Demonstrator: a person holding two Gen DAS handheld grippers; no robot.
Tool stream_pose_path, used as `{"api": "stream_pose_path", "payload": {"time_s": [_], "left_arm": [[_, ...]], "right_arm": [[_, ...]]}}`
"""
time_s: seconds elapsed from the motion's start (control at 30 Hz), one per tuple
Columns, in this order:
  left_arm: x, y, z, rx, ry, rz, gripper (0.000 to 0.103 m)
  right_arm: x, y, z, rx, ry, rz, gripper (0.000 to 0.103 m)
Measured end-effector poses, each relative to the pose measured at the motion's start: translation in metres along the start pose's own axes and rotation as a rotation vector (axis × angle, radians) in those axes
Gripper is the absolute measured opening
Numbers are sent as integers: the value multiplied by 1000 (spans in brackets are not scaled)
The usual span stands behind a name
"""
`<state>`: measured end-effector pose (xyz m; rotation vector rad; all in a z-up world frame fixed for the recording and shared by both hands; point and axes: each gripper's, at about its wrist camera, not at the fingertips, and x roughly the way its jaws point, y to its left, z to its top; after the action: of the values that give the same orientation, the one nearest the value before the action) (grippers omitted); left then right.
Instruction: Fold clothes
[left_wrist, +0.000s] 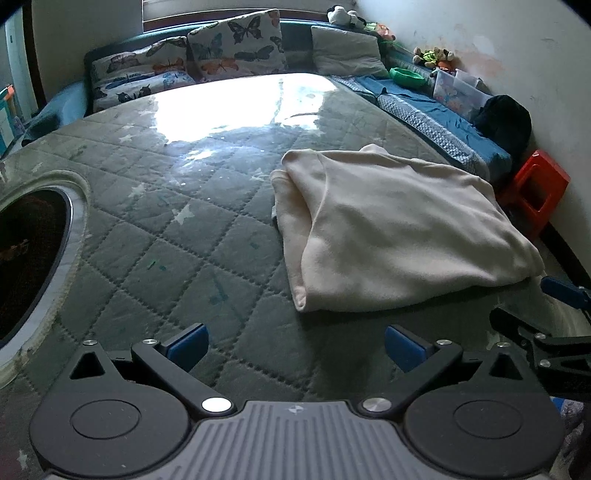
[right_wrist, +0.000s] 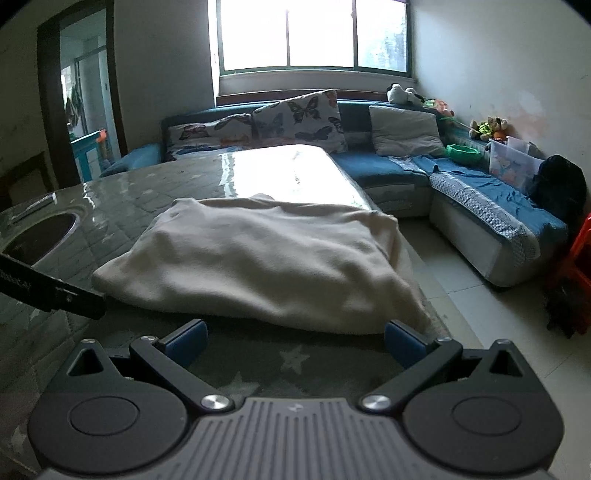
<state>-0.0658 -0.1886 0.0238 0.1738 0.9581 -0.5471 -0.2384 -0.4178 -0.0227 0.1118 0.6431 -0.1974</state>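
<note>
A cream garment (left_wrist: 399, 229) lies folded into a thick bundle on the quilted grey-green table cover (left_wrist: 184, 206), toward the table's right side. My left gripper (left_wrist: 295, 345) is open and empty, just short of the garment's near left corner. My right gripper (right_wrist: 295, 341) is open and empty, its blue pads (right_wrist: 188, 341) right in front of the garment (right_wrist: 266, 258) at its near edge. The right gripper's fingers also show in the left wrist view (left_wrist: 561, 291) at the garment's right corner. Part of the left gripper's arm (right_wrist: 51, 288) shows in the right wrist view.
A round dark opening (left_wrist: 33, 258) is set in the table at the left. A blue corner sofa (right_wrist: 480, 199) with butterfly cushions (right_wrist: 299, 118) runs behind and right of the table. A red stool (left_wrist: 535, 192) stands on the tiled floor (right_wrist: 480, 314) at the right.
</note>
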Motion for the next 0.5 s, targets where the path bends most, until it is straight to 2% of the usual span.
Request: {"api": "stream_pose_path", "payload": {"time_s": [0.5], "left_arm": [[-14,6,-17,7,3,13,103]], "right_arm": [[-7,5,-14,16,32,-2,103]]}}
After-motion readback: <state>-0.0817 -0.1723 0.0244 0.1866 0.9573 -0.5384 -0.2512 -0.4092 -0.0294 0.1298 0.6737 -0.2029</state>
